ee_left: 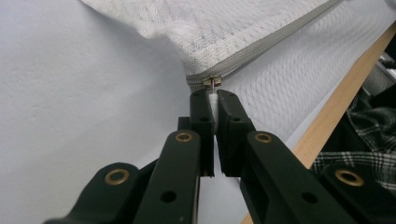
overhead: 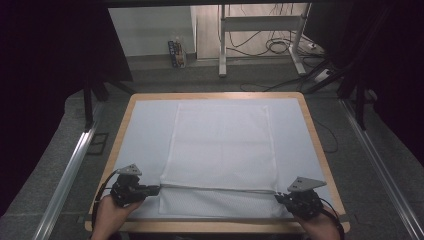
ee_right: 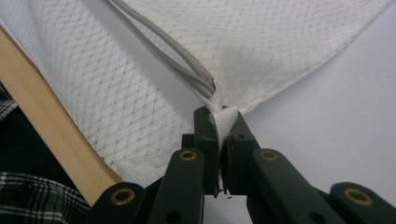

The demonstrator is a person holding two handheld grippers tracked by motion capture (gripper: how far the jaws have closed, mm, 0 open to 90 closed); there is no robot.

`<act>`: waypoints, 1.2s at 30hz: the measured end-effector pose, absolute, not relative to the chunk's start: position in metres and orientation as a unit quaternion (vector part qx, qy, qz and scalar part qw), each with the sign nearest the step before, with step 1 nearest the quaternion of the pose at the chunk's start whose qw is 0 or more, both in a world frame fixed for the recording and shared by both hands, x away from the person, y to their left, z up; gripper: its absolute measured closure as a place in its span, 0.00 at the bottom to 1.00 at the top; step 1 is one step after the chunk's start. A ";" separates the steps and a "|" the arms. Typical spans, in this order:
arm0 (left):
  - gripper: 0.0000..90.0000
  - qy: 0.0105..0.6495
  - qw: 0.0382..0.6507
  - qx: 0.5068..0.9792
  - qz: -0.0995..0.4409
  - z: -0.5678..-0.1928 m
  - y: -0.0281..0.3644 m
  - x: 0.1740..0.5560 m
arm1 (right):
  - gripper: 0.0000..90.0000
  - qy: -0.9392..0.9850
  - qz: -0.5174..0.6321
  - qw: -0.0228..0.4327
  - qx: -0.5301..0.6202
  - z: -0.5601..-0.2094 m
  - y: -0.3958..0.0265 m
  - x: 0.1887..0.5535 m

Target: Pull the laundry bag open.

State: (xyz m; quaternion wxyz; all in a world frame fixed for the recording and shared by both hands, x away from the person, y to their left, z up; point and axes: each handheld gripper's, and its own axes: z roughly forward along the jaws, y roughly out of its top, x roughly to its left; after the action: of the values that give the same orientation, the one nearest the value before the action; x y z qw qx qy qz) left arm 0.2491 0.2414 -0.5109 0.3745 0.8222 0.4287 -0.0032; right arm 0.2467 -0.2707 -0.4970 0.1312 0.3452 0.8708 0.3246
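So, left gripper [overhead: 150, 190] first: jaws nearly closed, pinching the zipper pull [ee_left: 213, 85] at the left end of the zipper [overhead: 217, 189]. White mesh bag [overhead: 220, 150] lies flat on the table [overhead: 320, 145], spreading ahead of the fingertips and off to their right. Zipper runs across the bag's near part between both tips. Right gripper [overhead: 278, 196]: jaws clamped on the bag's fabric corner [ee_right: 223, 119] at the zipper's right end.
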 end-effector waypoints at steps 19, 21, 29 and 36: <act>0.95 0.435 0.334 0.835 -0.044 -0.523 0.242 0.246 | 0.89 0.893 0.287 0.109 0.329 -0.508 -0.263 0.249; 0.93 0.436 0.332 0.835 -0.038 -0.524 0.242 0.246 | 0.89 0.893 0.287 0.109 0.329 -0.508 -0.263 0.249; 0.59 0.426 0.337 0.839 0.001 -0.522 0.235 0.245 | 0.64 0.890 0.294 0.116 0.328 -0.508 -0.263 0.249; 0.32 0.406 0.316 0.856 0.050 -0.525 0.228 0.241 | 0.35 0.882 0.316 0.126 0.327 -0.507 -0.264 0.253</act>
State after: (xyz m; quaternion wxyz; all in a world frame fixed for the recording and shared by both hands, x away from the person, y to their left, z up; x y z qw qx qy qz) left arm 0.2412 0.2276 -0.5255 0.3161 0.8559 0.4063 0.0497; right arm 0.2528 -0.2638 -0.5071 0.1255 0.3272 0.8817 0.3157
